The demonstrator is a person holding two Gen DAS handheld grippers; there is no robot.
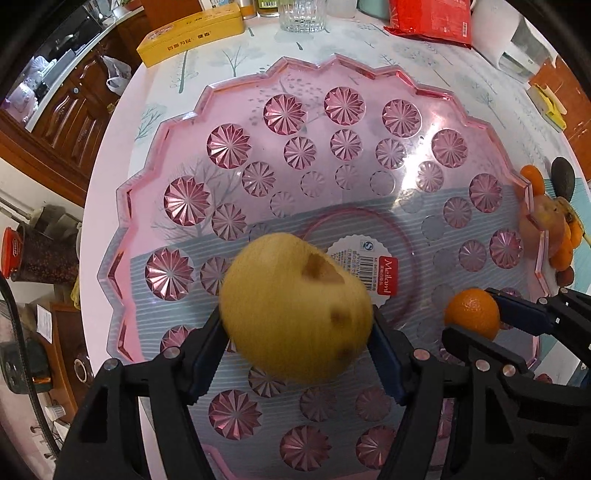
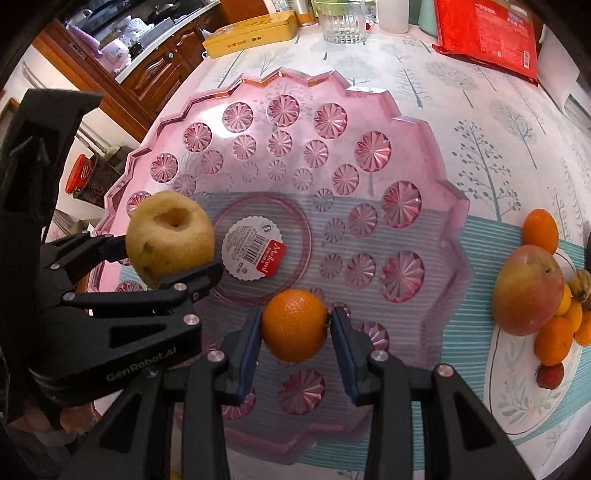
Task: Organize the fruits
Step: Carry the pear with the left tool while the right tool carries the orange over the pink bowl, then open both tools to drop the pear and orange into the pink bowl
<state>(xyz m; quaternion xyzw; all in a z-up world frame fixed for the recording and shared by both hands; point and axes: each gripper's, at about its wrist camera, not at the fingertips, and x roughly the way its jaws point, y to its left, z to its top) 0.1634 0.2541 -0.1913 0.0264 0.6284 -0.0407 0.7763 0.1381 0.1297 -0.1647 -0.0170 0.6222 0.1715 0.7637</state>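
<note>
Above a wide, translucent pink plastic bowl (image 2: 424,122) with a zigzag rim, cut-glass-style star facets pressed into its wall and a scalloped white-and-red paper sticker (image 2: 255,247) on its flat round base. Left gripper (image 1: 297,339), black angular frame with blue pads, jaws fairly wide and clamped on either side of a yellow pear (image 1: 295,310): plump, matte, skin dotted with brown bruises, a shallow hollow at one end, hanging over the bowl's floor beside the sticker. Right gripper (image 2: 294,328), same black build, jaws much narrower and pinching a small orange (image 2: 294,325) between the blue pads; round, glossy, finely pitted peel, poised over the bowl's near side. Bowl itself bare of fruit. Under it, a smooth tablecloth (image 2: 480,155) printed with pale grey-green trees and a teal striped band. To the right, on a white plate (image 2: 517,402) with a leaf pattern, a heap of fruit: a big smooth red-and-yellow mango (image 2: 528,291), several small oranges (image 2: 554,339), something small and red at the edge. At the table's far end, a ribbed clear glass (image 2: 345,22), a flat yellow tin (image 2: 251,33) and a shiny red foil packet (image 2: 487,33).
</note>
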